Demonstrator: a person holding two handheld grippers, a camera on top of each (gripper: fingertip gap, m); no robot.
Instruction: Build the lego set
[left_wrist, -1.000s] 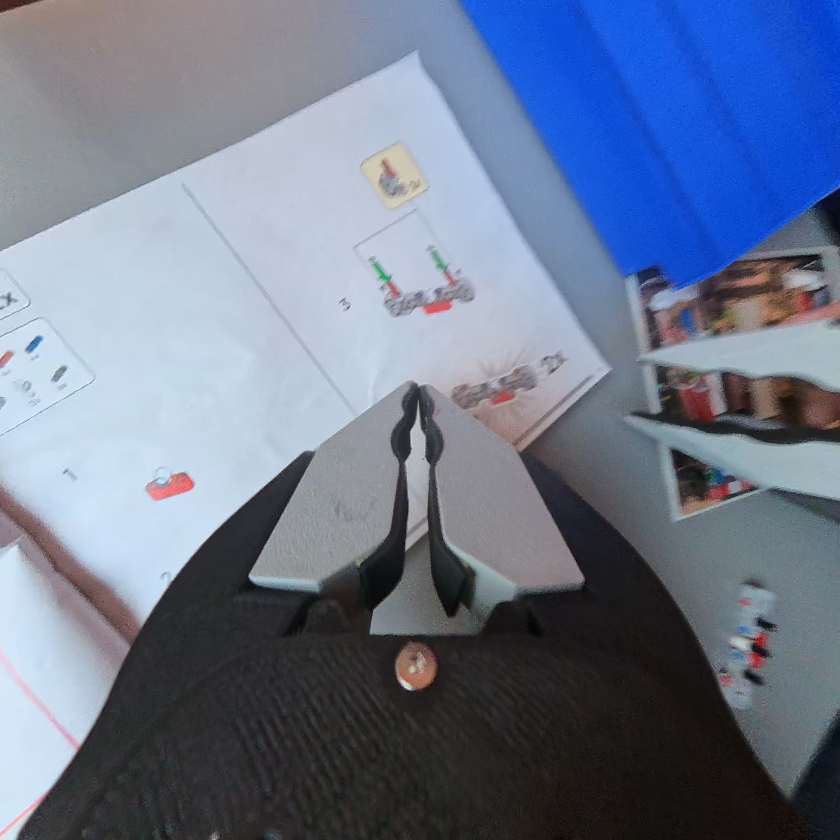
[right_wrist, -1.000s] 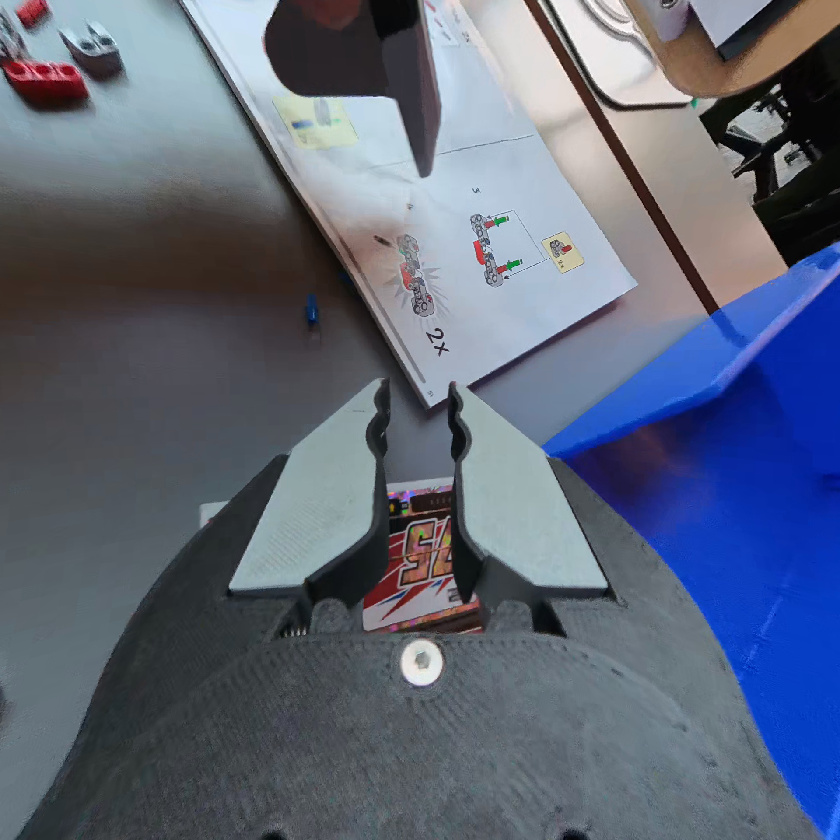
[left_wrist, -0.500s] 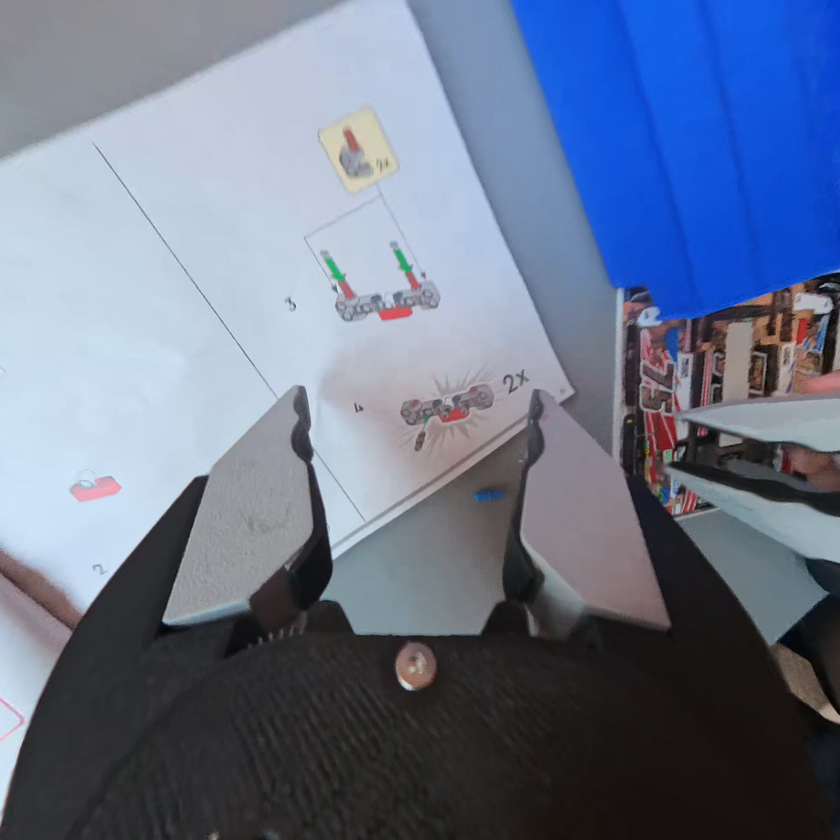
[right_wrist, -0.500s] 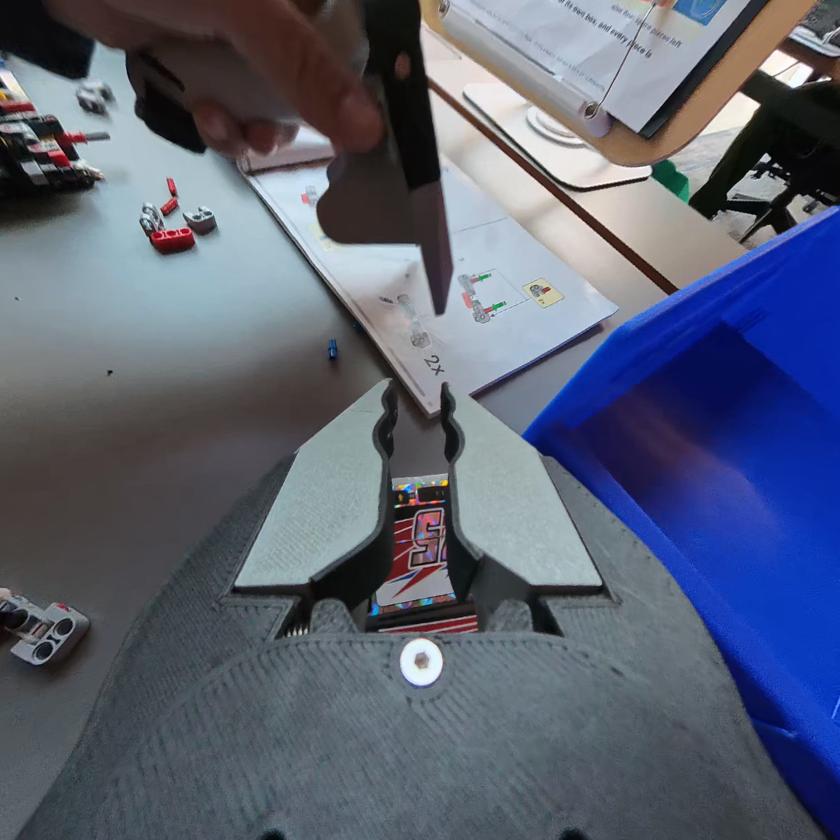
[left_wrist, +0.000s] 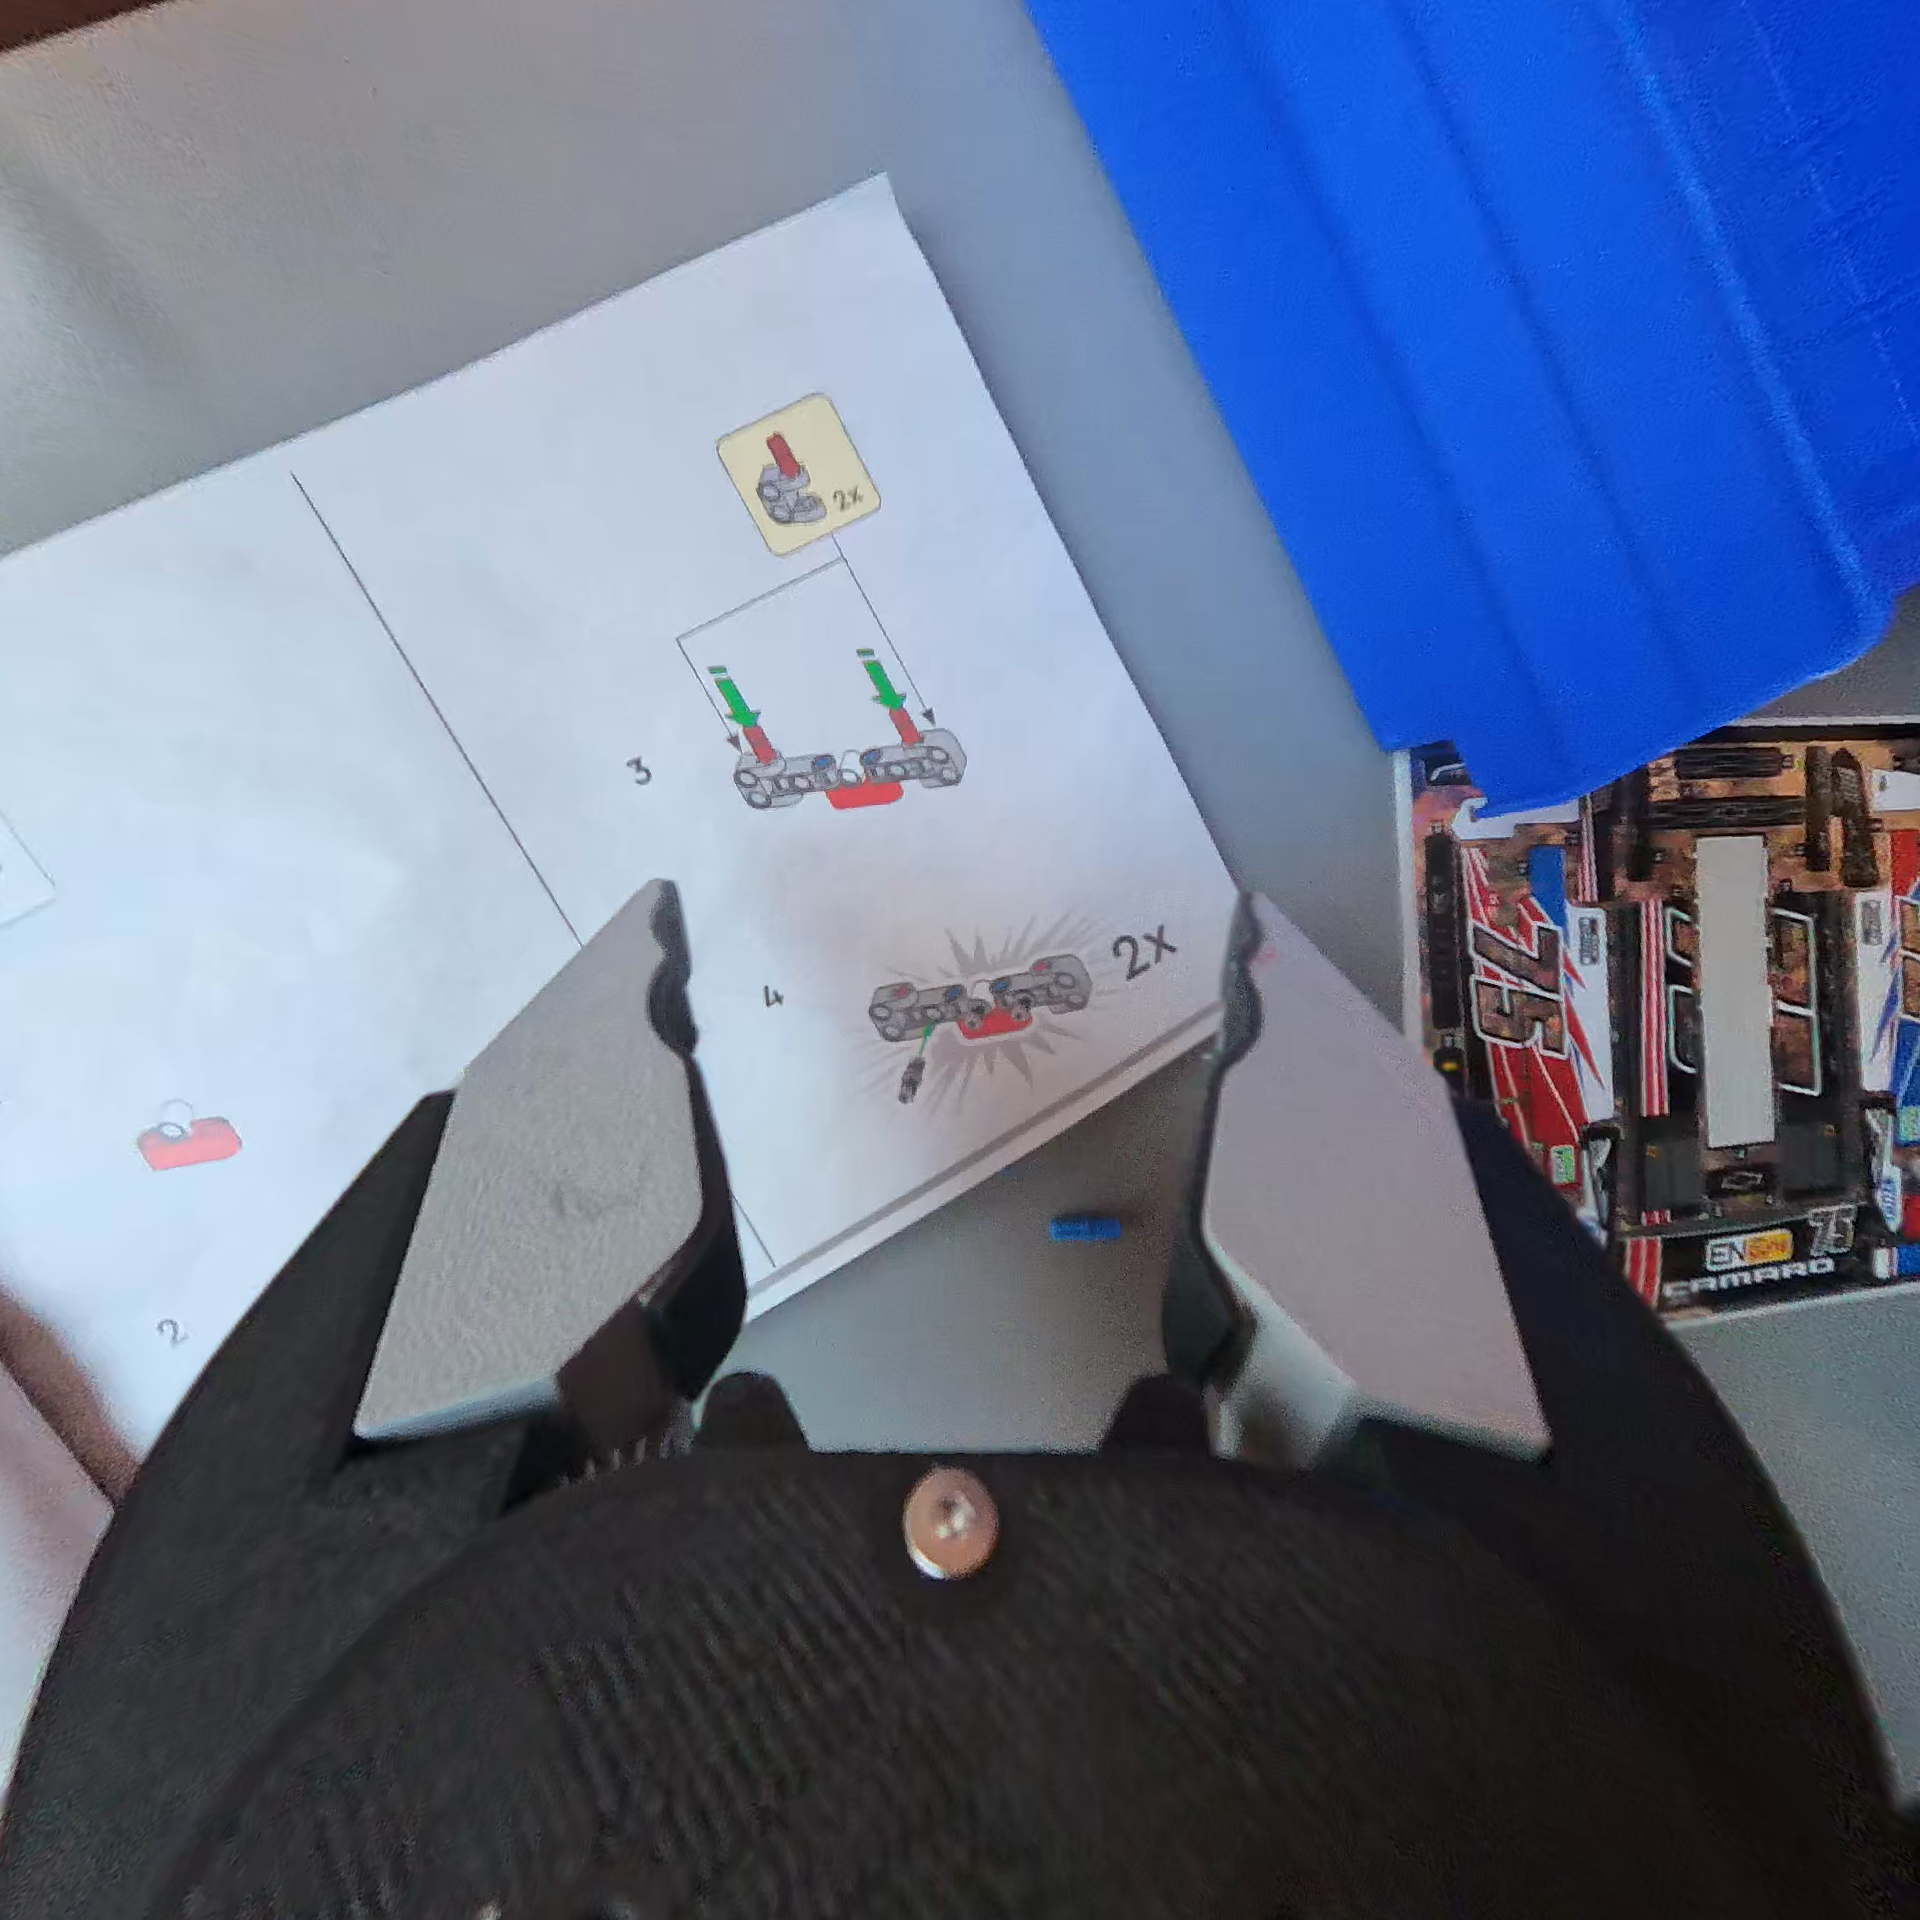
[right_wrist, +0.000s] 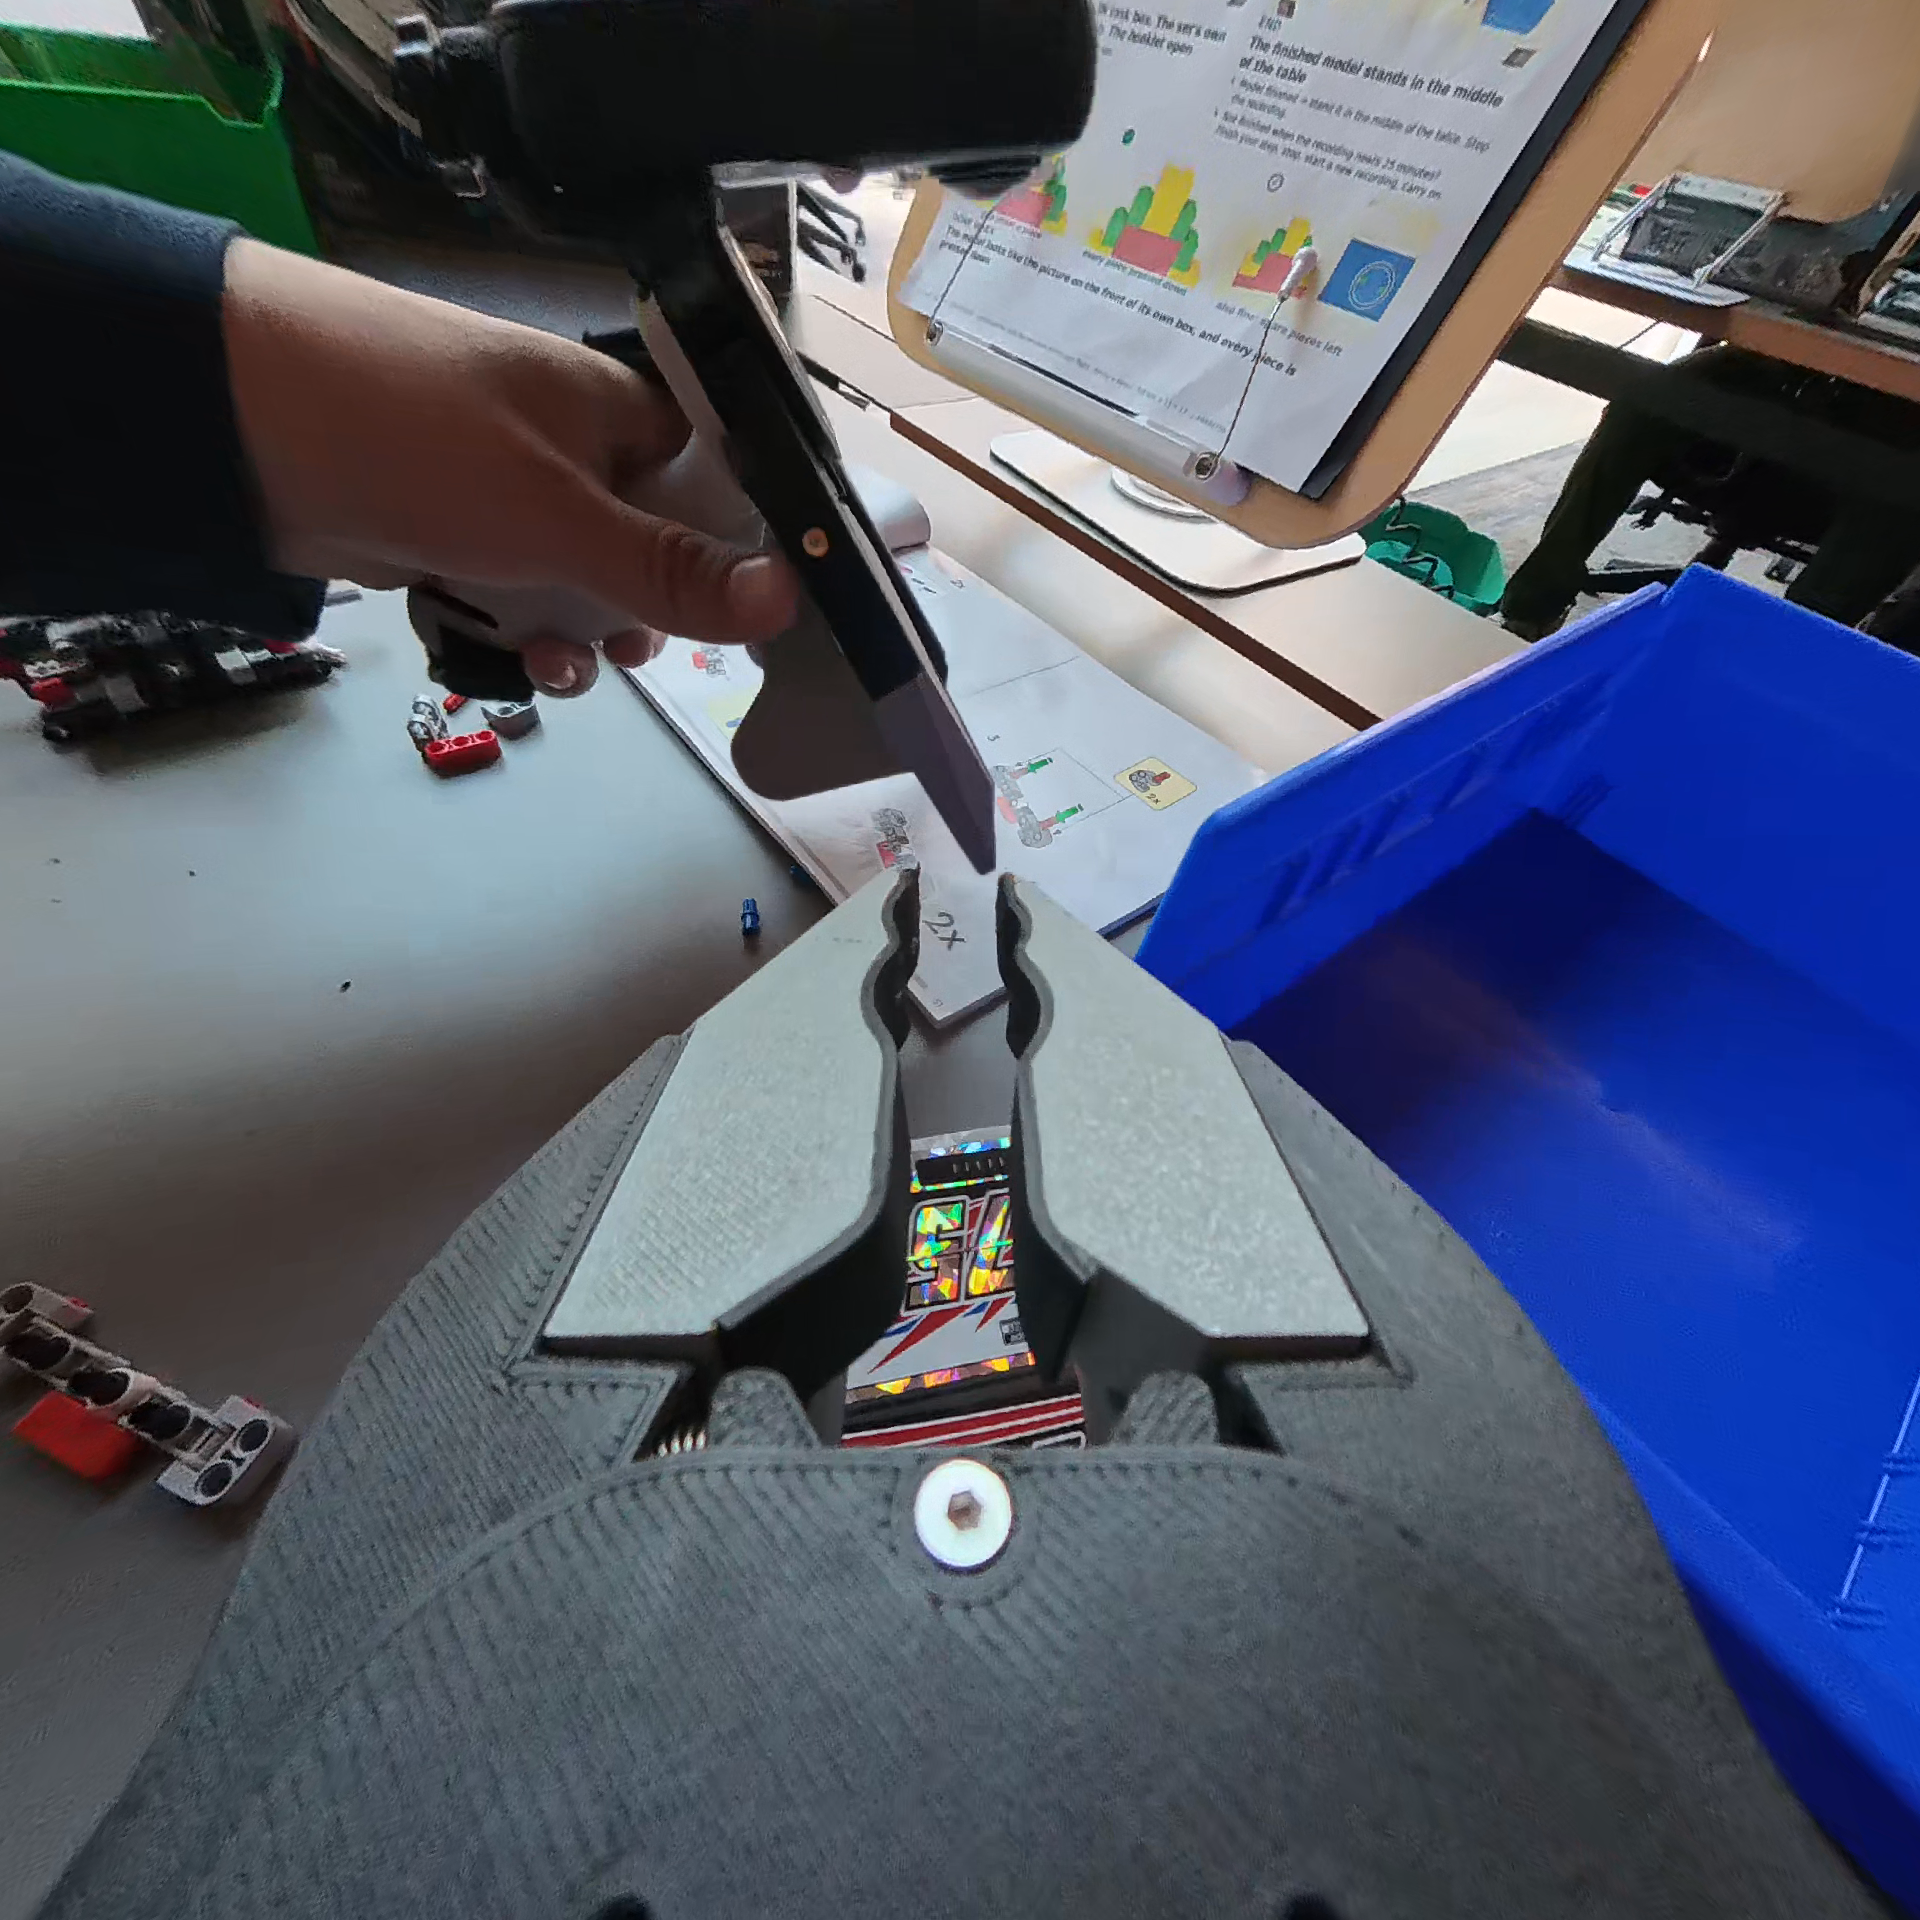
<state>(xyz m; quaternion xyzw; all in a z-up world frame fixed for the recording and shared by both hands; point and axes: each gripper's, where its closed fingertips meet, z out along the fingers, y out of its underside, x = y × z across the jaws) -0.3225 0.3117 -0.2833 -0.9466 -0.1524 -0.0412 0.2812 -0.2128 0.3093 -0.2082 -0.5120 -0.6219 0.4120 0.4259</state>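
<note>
We take the open white instruction booklet (left_wrist: 644, 644) on the grey table (right_wrist: 312, 987) as our landmark. The left gripper (left_wrist: 951, 966) hangs over the booklet's near corner with its jaws spread wide and nothing between them; we see only printed page and bare table in the gap. Just off the booklet's near edge, on the table, lies a small blue plastic connector pin (left_wrist: 1086, 1228). It sits low between the left gripper's two fingers (left_wrist: 582, 1091), a little toward the right-hand one, and its long axis runs roughly across the jaw opening, nearly parallel to the booklet's edge.

In the right wrist view the same blue pin (right_wrist: 750, 916) lies just beside the booklet's edge, to the left of the right gripper (right_wrist: 956, 914) and a little ahead of it. The right gripper's jaws stand a narrow gap apart with nothing pressed between them; through the gap we see the booklet's corner and, closer in, a glossy printed sticker sheet (right_wrist: 961, 1247) lying on the table. Of the two, we judge the left gripper the nearer to the pin, since the pin already falls within its open span.

To the right of the booklet stands a large blue plastic bin (right_wrist: 1558, 935), its edge overlapping the sticker sheet. Farther from the booklet, to its left in the right wrist view, are a small red beam with grey pieces (right_wrist: 462, 743) and a partly built grey-and-red assembly (right_wrist: 135, 1423)
</note>
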